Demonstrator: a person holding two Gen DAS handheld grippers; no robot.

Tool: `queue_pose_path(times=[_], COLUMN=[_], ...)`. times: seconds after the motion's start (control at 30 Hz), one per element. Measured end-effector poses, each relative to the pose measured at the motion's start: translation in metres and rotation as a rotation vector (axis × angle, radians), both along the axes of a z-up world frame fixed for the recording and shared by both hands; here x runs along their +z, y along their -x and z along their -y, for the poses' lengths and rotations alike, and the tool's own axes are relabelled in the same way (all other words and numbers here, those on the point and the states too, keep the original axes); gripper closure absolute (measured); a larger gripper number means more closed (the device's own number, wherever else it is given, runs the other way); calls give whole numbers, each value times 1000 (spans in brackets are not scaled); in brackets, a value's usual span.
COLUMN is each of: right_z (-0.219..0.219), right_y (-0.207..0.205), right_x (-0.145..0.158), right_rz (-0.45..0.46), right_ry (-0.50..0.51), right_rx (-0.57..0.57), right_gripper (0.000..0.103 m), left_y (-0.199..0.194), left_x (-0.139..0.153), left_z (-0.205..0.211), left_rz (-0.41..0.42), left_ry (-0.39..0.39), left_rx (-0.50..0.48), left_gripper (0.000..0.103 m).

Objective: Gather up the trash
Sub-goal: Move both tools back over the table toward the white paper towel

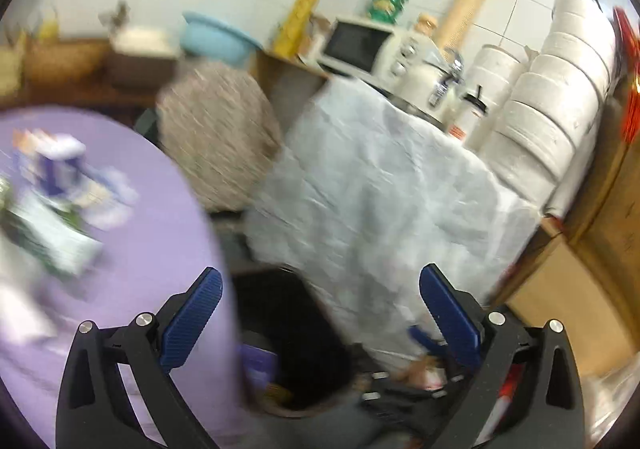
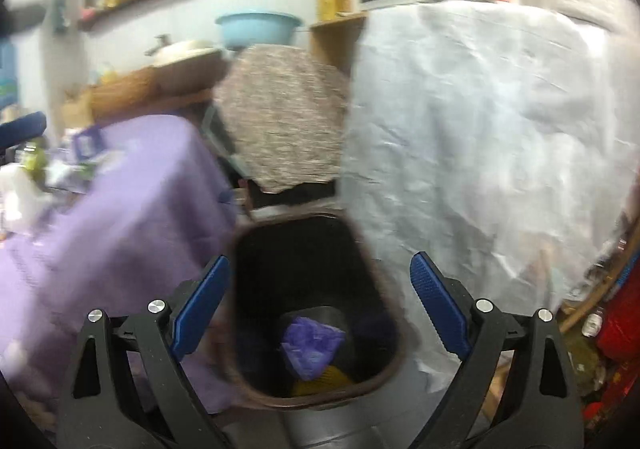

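The left gripper [image 1: 320, 313] and right gripper [image 2: 320, 297] are both gaping wide, fingers holding nothing. The dark plastic trash bin [image 2: 256, 329], hard and boxy, is standing on the floor beside the purple-cloth surface [image 2: 132, 209]. Inside the bin, a crumpled purple wrapper [image 2: 312, 345] is lying, looking light and crinkly. More blurry packets [image 1: 56, 185] are sitting on that surface, likely soft and thin; pinching an edge should work.
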State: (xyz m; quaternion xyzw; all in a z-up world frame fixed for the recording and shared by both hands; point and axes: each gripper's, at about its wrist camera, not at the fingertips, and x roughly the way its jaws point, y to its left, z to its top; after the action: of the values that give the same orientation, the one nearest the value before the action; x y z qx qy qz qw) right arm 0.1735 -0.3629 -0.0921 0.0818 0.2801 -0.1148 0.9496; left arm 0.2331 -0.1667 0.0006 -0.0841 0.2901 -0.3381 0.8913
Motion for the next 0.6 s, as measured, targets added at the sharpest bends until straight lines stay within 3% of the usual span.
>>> queue_pose_path(times=[0.3,0.4,0.5,0.6], right_z=[-113,-158,-195,-225], right_y=[-39,-57,-73,-91], right_x=[43,55,63,68], right_rz=[39,27,16,-2], right_ry=[-97,-95,-67,-62], right_rx=[457,599,671,723], right_gripper=[13,13,14,22], left_y=[16,17,14,12], left_x=[-18,-23,-26,-28], left_z=[-129,-180,-224,-254], left_rz=[82,76,62,59], left_ry=[-365,-429,-462,-479], left_rx=[240,295,343,368], left_gripper=[5,5,7,8])
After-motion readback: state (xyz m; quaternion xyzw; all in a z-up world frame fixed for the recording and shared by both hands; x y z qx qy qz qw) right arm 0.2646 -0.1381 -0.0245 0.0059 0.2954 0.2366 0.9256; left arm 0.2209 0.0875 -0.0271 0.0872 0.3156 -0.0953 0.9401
